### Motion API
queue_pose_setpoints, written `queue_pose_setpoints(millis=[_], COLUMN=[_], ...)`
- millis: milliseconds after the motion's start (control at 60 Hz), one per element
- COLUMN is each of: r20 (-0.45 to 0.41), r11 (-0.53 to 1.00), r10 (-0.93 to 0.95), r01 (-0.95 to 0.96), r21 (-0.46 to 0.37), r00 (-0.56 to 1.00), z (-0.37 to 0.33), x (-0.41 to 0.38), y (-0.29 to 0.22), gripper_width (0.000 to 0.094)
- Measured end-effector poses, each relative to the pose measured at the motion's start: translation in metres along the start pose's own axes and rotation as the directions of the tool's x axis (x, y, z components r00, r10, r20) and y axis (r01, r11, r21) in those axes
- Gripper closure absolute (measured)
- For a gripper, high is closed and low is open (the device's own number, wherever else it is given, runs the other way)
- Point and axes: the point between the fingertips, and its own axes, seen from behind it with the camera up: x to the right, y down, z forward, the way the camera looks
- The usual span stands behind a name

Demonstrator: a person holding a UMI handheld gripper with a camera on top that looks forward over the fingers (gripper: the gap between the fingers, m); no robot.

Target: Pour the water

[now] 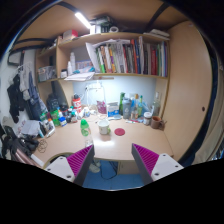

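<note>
My gripper [112, 163] is open and empty, its two purple pads [80, 160] wide apart, held high and well back from a light wooden corner desk [110, 143]. Several bottles stand on the desk far beyond the fingers: a green bottle [84, 127] at the left, a white cup [104, 128] near the middle, and a row of bottles [136, 106] at the back right. A pink round thing [121, 130] lies on the desk next to the cup. Nothing is between the fingers.
A bookshelf [130, 58] full of books hangs above the desk, with a strip light [82, 18] on the ceiling. Clutter and bags [20, 100] fill the left side. The desk's front edge is just ahead, with blue floor [112, 178] below.
</note>
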Motion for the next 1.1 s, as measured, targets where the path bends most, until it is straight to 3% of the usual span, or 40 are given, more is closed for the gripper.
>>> queue_pose_setpoints(millis=[117,417,633,833,1100], r20=[-0.048,-0.177,-0.159,-0.074,0.028], r11=[0.998,0.996,0.987,0.985,0.984], r10=[0.008,0.030,-0.031,-0.007,-0.006], r01=[-0.006,-0.015,0.055,0.019,0.001], r21=[0.055,0.085,0.151,0.174,0.178], r00=[0.999,0.984,0.987,0.997,1.000], z=[-0.018,-0.052,-0.044,0.030,0.213], x=[-0.004,-0.017,-0.032,-0.069,-0.135], y=[-0.007,-0.009,-0.007,0.029,0.084], gripper_width=[0.0107,0.0112,0.0128,0.0128,0.0128])
